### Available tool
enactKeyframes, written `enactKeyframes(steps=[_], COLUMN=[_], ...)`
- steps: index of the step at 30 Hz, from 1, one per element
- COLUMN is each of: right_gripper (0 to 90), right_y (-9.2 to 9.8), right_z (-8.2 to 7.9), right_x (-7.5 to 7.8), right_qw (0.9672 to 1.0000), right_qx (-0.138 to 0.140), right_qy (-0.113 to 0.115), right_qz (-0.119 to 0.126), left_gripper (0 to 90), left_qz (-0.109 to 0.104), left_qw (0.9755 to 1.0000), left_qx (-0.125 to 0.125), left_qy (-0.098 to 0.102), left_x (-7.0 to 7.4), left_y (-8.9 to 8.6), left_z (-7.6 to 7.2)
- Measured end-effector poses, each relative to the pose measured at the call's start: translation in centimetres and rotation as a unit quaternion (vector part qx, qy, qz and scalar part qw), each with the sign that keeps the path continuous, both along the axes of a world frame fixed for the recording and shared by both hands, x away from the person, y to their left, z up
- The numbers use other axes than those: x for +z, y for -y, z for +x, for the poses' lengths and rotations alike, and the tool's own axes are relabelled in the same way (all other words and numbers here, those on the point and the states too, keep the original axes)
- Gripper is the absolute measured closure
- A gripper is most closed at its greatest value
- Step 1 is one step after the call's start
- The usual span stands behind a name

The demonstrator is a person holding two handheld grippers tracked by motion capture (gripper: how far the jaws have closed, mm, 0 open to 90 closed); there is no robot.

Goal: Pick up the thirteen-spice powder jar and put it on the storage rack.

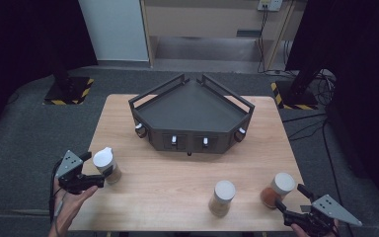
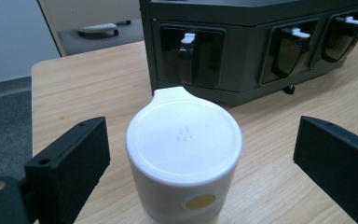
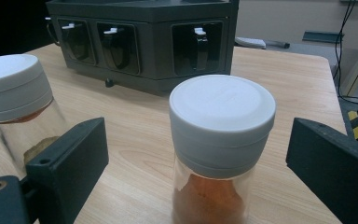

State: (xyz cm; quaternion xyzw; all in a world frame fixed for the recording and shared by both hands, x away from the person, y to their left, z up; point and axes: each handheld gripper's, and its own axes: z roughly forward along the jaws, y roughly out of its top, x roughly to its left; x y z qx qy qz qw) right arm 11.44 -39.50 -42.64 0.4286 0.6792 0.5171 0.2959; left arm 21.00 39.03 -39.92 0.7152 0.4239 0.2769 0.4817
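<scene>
**2 jars between open jaws**

The white-lidded jar (image 2: 184, 154) stands between the left gripper (image 1: 94, 170)'s spread jaws, untouched. The orange-powder jar (image 3: 216, 154) stands likewise inside the open right gripper (image 1: 288, 200). Beside it a third jar (image 1: 222, 197); beyond, the dark rack (image 1: 192, 116).

High cam overhead; gripper cams close, both facing rack (image 1: 191, 118).

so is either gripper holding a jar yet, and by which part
Nothing is held. The left gripper has its fingers open either side of the white-lidded jar, the right gripper likewise around the orange spice jar; gaps show.
</scene>
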Motion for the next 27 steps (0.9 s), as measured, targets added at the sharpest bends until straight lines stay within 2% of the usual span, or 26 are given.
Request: enactKeyframes(steps=[8,12,20,27], right_gripper=[5.6,5.6,5.7,5.7], right_y=[0.0,0.0,0.1,0.0], right_z=[0.0,0.0,0.0,0.0], right_x=[0.0,0.0,-0.1,-0.1], right_qw=[1.0,1.0,1.0,1.0], right_qx=[0.001,0.001,0.001,0.002], right_qy=[0.001,0.001,0.002,0.002], right_qz=[0.0,0.0,0.0,-0.001], left_gripper=[5.4,10.8,28.5,30.0], left_qz=[-0.003,-0.006,0.002,0.002], left_qw=[0.9999,0.9999,0.9999,0.9998], left_qx=[0.006,0.008,0.012,0.015], left_qy=[-0.009,-0.01,0.006,0.011], left_x=[-0.9,-1.5,-2.4,-2.5], left_y=[0.2,0.2,0.8,0.9], left_z=[1.0,1.4,1.3,1.1])
